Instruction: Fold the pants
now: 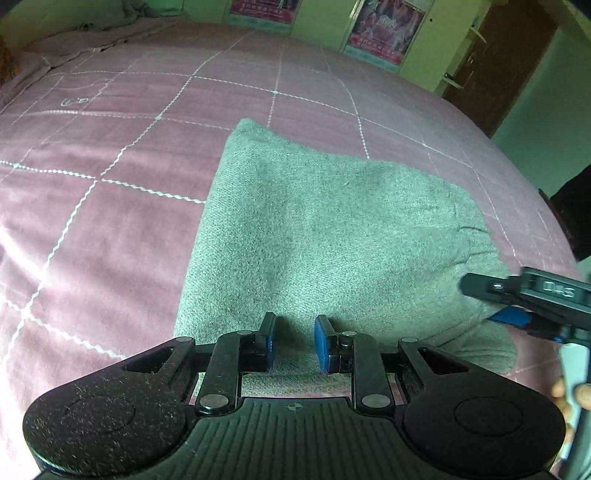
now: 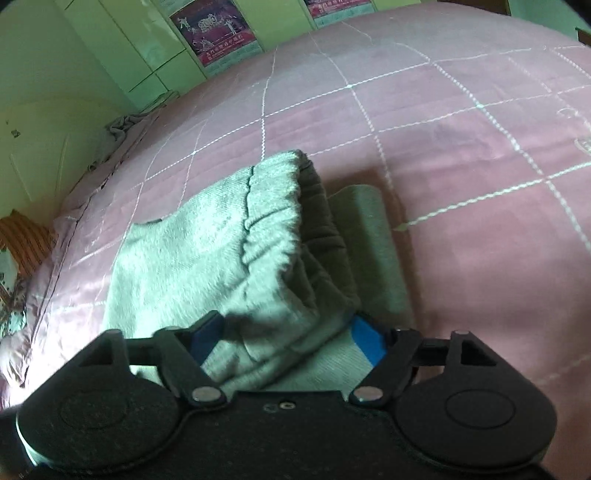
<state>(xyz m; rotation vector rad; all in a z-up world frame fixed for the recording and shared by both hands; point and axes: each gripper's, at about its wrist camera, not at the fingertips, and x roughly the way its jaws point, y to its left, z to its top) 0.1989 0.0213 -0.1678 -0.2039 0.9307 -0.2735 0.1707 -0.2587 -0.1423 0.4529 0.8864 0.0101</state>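
Left wrist view showed the left gripper (image 1: 294, 341) low over the near edge of the pants (image 1: 325, 236), jaws spread and empty, seemingly placed to steady the fold. Beyond, the right gripper (image 2: 288, 341) straddled a bunched layer with jaws wide apart, the folded pants lying on the bed (image 2: 461, 155).

You can read very little here. On the right gripper (image 1: 532, 295), seen from the left wrist camera, there are raised marks that look like "D4S", but they are blurry. The posters (image 1: 384, 29) on the green wall have writing on them, and it is too small and fuzzy to read. The pink bedspread (image 1: 110, 221) has a small stitched logo (image 1: 74, 101) that you cannot read.
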